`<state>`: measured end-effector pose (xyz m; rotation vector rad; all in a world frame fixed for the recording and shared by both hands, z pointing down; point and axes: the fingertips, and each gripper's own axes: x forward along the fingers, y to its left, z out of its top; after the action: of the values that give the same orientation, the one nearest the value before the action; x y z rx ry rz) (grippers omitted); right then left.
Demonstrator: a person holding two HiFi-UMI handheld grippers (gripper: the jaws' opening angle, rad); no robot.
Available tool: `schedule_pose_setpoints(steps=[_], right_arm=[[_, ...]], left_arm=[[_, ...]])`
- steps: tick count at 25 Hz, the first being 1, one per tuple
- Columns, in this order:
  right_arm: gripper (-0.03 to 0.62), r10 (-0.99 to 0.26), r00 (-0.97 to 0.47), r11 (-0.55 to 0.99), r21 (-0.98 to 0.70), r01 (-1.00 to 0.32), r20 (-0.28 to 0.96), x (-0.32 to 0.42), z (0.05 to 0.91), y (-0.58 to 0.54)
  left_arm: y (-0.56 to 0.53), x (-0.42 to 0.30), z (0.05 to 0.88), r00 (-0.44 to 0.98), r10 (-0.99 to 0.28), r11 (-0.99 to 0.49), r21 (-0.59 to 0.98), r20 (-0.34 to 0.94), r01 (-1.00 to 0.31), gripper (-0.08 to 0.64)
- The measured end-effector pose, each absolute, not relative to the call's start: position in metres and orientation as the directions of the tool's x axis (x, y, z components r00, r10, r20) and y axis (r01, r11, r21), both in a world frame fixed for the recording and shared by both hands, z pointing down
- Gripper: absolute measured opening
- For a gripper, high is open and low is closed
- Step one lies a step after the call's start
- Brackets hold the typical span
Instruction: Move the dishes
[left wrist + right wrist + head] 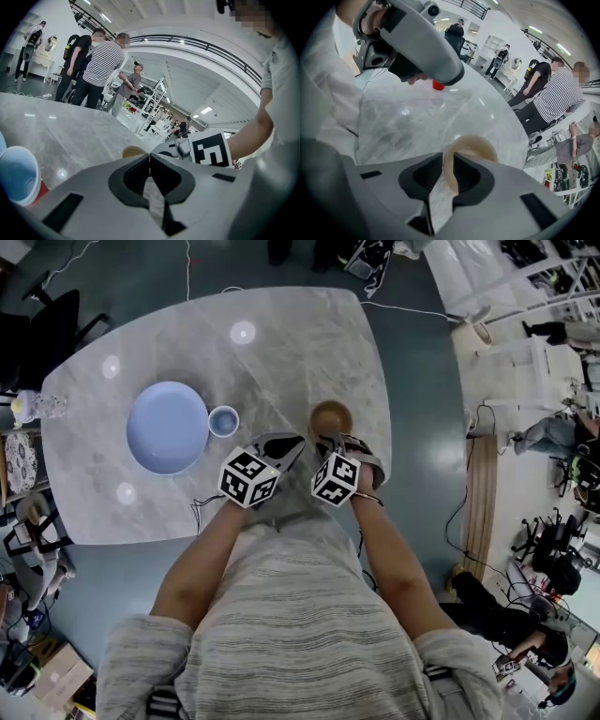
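Here the right gripper [449, 161] pinches the tan bowl [477, 144] by its rim.

We see a marble table [309, 343] on a teal floor [412, 427], a black chair [47, 329] upper left, white shelving [511, 273] upper right.

The table [281, 343] top looks like polished stone, pale grey with fine veins, glossy enough to throw back round ceiling lights. The plate [167, 427] has a smooth light-blue glaze with a soft sheen. The small cup [223, 421] is glossy blue inside, and its outer wall shows shiny red in the left gripper view. The bowl [330, 415] is smooth, tan-brown and thin-walled; ceramic or plastic, I cannot tell. The left gripper [149, 157] and right gripper [447, 157] have matt light-grey plastic shells with dark, dull pads [417, 176]. Their 2 marker cubes [248, 476] are matt, printed black on white. The shirt [300, 615] is striped knit cloth. The floor [422, 381] is smooth and shiny.
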<state>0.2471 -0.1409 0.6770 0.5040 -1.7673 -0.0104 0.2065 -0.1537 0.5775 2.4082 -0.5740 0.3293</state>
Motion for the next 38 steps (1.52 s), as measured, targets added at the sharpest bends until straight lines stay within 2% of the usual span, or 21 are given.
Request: schedule_pose_setpoints(steps=[8, 17, 38], right_arm=[[0.041, -0.327, -0.118, 0.918, 0.285, -0.276, 0.938, 0.254, 0.686, -0.144], [0.023, -0.375, -0.107, 0.905, 0.338, -0.259, 0.921, 0.243, 0.681, -0.152], [0.023, -0.36, -0.25, 0.933, 0.349, -0.091, 0.899, 0.117, 0.673, -0.164]], left_arm=[[-0.152, 0.2, 0.575, 0.872, -0.324, -0.704, 0.523, 0.367, -0.481, 0.02], [-0.149, 0.177, 0.575, 0.856, -0.353, -0.689, 0.515, 0.378, -0.511, 0.02], [-0.142, 0.088, 0.577, 0.785, -0.464, -0.605, 0.5, 0.411, -0.62, 0.02]])
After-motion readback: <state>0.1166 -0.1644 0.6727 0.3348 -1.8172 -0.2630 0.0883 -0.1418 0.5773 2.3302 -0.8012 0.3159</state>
